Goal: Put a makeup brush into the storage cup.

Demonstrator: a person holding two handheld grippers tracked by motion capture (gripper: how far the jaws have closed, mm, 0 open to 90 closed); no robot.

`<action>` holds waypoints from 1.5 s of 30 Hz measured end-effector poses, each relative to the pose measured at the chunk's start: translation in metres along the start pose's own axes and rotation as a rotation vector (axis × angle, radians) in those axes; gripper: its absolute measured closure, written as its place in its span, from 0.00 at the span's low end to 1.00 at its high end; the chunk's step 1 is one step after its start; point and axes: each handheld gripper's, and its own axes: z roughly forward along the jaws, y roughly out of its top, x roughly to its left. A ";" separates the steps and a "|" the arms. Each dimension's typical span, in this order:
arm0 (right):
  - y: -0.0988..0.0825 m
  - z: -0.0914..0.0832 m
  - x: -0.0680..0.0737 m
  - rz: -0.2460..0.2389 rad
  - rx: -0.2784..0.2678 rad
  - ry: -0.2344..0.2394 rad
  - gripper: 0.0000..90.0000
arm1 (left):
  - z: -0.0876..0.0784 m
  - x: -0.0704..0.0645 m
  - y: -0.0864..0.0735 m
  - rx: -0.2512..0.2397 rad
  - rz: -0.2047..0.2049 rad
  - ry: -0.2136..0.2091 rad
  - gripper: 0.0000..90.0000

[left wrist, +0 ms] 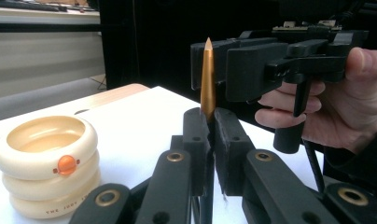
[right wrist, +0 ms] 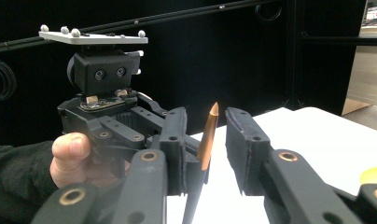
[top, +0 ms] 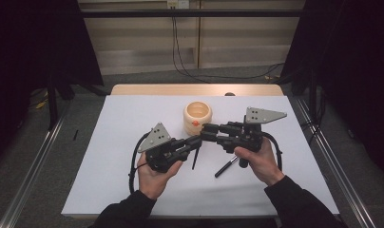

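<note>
High view: left gripper point(top: 198, 141) and right gripper point(top: 205, 132) held above the middle of the white surface point(top: 133, 118), tips nearly meeting just in front of a cream stacked-ring holder point(top: 197, 117) with an orange dot. Thin dark pen body point(top: 196, 156) hanging down from the left jaws, tilted. Separate black cap point(top: 226, 167) lying on the surface just below the right hand point(top: 259, 159). Left hand point(top: 154, 175) gripping its handle. Left gripper view: jaws pressed together, pinching the pen near its upper end, gold-orange pointed tip point(left wrist: 207, 79) standing upright above them; right gripper just behind the tip, cream holder at lower left on the surface. Right gripper view: jaws spread, pen tip point(right wrist: 208, 133) between them and slightly tilted, gap visible on the right side, touching on the left side cannot tell; not clamped. Left gripper with grey plate behind, thumb on its body.
</note>
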 end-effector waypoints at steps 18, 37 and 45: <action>-0.004 0.007 -0.004 0.050 0.015 0.025 0.94 | 0.002 -0.001 -0.002 0.012 0.008 0.015 0.93; -0.004 0.007 -0.004 0.038 0.024 0.016 0.95 | 0.006 -0.001 -0.009 0.001 0.031 0.032 0.76; -0.003 0.005 -0.004 0.023 0.024 0.010 0.95 | 0.007 0.002 -0.009 -0.001 0.039 0.041 0.48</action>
